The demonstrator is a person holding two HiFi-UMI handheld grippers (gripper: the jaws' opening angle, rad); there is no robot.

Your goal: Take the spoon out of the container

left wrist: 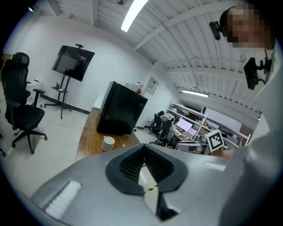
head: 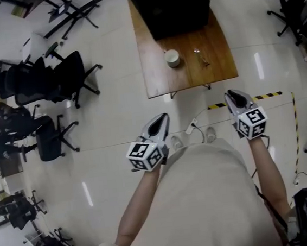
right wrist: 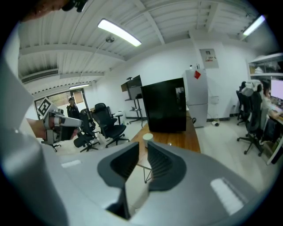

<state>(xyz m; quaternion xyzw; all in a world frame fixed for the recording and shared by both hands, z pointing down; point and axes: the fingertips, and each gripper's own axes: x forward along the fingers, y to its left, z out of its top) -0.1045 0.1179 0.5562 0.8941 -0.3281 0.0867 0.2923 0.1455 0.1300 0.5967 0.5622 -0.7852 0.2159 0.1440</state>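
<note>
A white cup-like container [head: 172, 57] stands on the wooden table [head: 192, 76], well ahead of both grippers; I cannot make out a spoon inside it. A small thin glinting thing [head: 201, 58] lies on the wood to its right, too small to identify. My left gripper [head: 163, 117] is held over the floor short of the table, its tips touching and nothing between them. My right gripper [head: 230, 94] hovers near the table's front right corner, with a narrow gap between its jaws and nothing held. The cup [left wrist: 108, 143] shows beyond the left gripper [left wrist: 143, 146]. The right gripper [right wrist: 142, 145] points at the cup [right wrist: 147, 139].
A large black cabinet [head: 171, 3] fills the table's far end. Black office chairs [head: 50, 78] crowd the left side. A power strip with its cable [head: 192, 126] and yellow-black tape [head: 249, 100] lie on the glossy floor near the table's front edge.
</note>
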